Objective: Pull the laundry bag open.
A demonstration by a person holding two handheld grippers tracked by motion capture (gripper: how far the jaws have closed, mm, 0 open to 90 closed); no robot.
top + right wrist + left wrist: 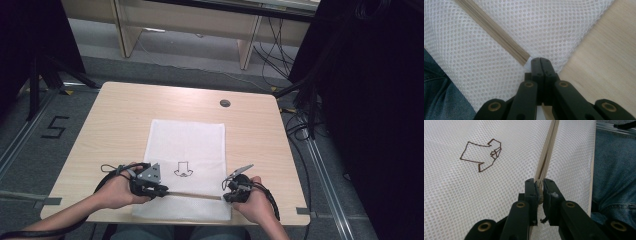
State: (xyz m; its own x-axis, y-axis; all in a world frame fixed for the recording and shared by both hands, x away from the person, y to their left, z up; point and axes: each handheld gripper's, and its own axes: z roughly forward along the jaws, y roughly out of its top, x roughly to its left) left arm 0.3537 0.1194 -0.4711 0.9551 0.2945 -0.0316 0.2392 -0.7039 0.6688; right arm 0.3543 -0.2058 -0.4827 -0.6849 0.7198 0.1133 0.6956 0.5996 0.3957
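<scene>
A white mesh bag [187,145] lies flat on the wooden table [115,120], its near end hanging slightly over the front edge. A beige zipper [195,195] crosses the bag near that end, and a small brown emblem [183,169] is printed above it. My left gripper [162,190] is at the zipper's left end; in the left gripper view it [539,182] is shut on the beige zipper pull, with the zipper [547,152] running away from it. My right gripper [540,60] is shut on the bag's white fabric [549,27] at the zipper's [496,32] right end, beside bare table [604,57].
A round grey grommet [225,103] sits in the table top at the back right. The person's jeans [616,175] are just past the front edge. Black stands [40,75] flank the table on the left, cables [300,125] on the right.
</scene>
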